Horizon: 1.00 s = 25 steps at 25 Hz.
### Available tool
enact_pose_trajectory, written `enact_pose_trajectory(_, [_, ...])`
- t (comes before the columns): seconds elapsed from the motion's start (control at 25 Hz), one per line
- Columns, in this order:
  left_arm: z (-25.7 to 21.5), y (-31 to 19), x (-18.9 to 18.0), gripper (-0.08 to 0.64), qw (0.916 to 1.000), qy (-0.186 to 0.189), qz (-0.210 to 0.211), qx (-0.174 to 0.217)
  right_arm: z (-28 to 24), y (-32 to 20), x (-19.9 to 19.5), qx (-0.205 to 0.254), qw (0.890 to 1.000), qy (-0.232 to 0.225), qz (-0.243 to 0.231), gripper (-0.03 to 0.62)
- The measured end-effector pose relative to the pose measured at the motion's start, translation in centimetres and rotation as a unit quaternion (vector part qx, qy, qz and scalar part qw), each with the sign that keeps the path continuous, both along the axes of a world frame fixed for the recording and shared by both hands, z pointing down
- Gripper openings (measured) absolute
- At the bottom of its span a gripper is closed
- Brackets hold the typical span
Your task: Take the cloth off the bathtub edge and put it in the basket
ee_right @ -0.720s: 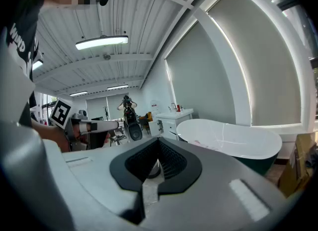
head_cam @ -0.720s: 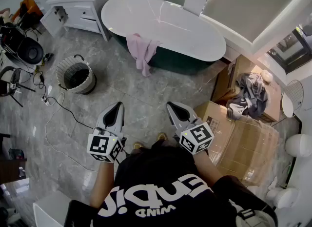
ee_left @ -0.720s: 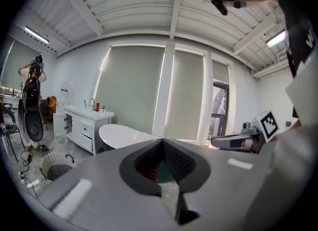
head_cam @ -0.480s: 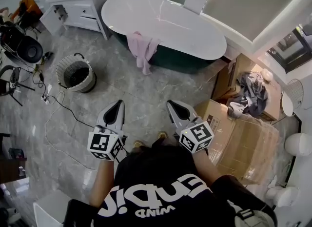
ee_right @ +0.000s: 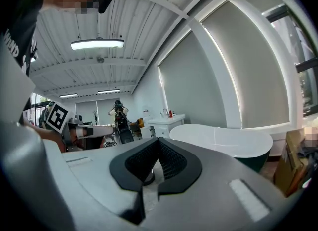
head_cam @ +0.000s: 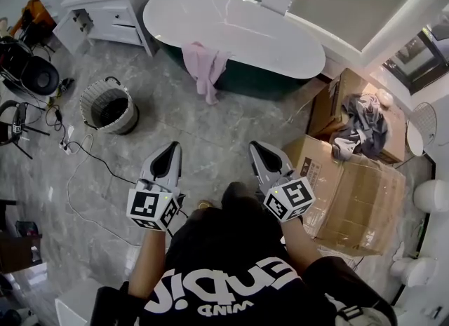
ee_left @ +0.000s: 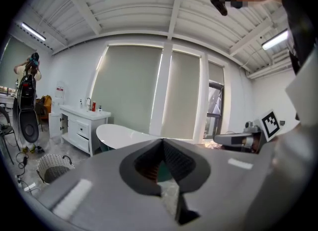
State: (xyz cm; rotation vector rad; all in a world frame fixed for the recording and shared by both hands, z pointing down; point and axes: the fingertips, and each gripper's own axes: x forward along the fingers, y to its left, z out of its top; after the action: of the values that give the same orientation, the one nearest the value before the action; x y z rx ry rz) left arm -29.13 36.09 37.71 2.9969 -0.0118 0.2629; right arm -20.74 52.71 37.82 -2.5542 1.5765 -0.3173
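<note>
Since the earlier frame, the right gripper point(head_cam: 258, 149) has been shifted a little to the right and lower in the head view, while the left gripper point(head_cam: 170, 151) is found at nearly the same spot. A dark trouser leg point(head_cam: 237, 195) is now seen between the two grippers, where two shoe tips were seen before.

At the far left, a white vanity cabinet point(head_cam: 105, 5) is seen against the wall. A round woven basket point(head_cam: 119, 128) is set on the marble floor point(head_cam: 203, 135) below it, well apart from the tub, and a white cable point(head_cam: 84, 170) is trailed across the floor nearby. The left gripper is held over the floor with its jaws pressed together and nothing between them.

The pink cloth point(head_cam: 205, 69) is draped over the near edge of the white bathtub point(head_cam: 238, 30) and hangs down its dark green side. It is untouched, and both grippers are well short of it.

The right gripper is likewise held with its jaws pressed together on nothing, just beside a cardboard box point(head_cam: 358, 198). Grey clothing point(head_cam: 361, 125) is heaped on a further box at the right.
</note>
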Motion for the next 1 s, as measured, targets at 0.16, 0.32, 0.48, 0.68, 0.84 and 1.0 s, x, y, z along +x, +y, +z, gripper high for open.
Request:
enact_pose_trajectory(0.16, [0.3, -0.1, -0.2, -0.003, 0.9999, 0.001, 0.011, -0.004, 0.3, -0.3, -0.8, 0.000, 1.000, 0.001, 0.005, 0.005])
enact_pose_trajectory(0.32, [0.3, -1.2, 0.5, -0.003, 1.0000, 0.002, 0.003, -0.006, 0.2, -0.9, 0.0, 0.003, 1.000, 0.001, 0.008, 0.005])
enact_pose_trajectory(0.48, [0.4, -2.1, 1.5, -0.003, 1.0000, 0.003, -0.002, -0.006, 0.6, -1.8, 1.0, -0.002, 1.000, 0.001, 0.005, 0.005])
enact_pose_trajectory(0.68, [0.8, -3.5, 2.9, -0.003, 0.9999, 0.002, -0.011, -0.010, 1.0, -3.5, 2.8, -0.003, 1.000, 0.000, -0.001, 0.005])
enact_pose_trajectory(0.84, [1.1, -4.6, 4.3, -0.003, 0.9999, 0.001, -0.011, -0.012, 1.2, -5.0, 4.3, -0.004, 1.000, 0.002, -0.004, 0.005])
enact_pose_trajectory(1.0, [1.4, -5.5, 6.2, -0.003, 0.9999, -0.002, -0.009, -0.012, 1.5, -6.5, 6.3, -0.008, 1.000, 0.001, -0.008, 0.005])
